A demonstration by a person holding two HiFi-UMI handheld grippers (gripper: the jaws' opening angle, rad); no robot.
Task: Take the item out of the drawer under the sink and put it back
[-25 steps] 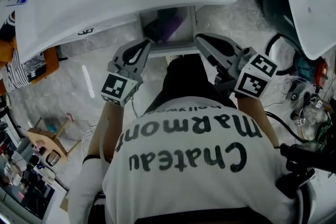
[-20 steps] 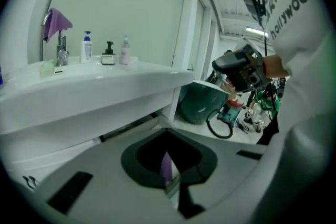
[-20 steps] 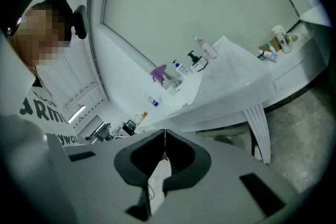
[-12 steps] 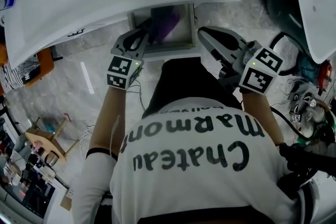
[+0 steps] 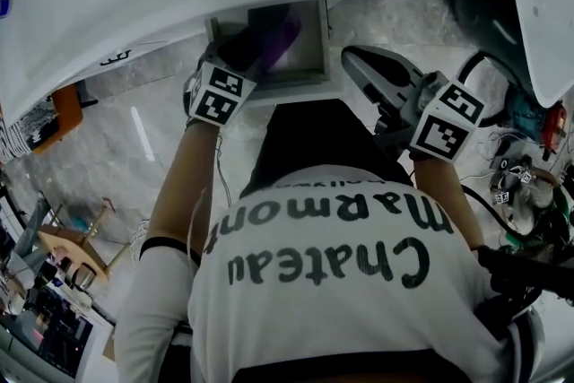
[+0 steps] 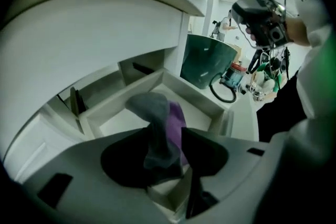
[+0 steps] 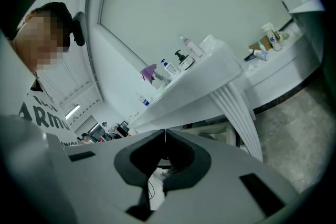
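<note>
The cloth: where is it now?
In the left gripper view the cloth is in the drawer under the sink, between the left gripper's jaws, which have just been opening.

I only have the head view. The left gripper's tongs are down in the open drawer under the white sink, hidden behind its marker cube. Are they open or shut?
Observer: Open. The left tongs have just been opening, and the bunched grey and purple cloth stands between them, not clamped.
Operator: How does the cloth sit?
Observer: The grey part is at the left with the purple fabric along its right side, inside the white drawer.
Operator: And the right tongs?
Observer: The right tongs are shut with nothing between them, aimed toward the white sink counter.
</note>
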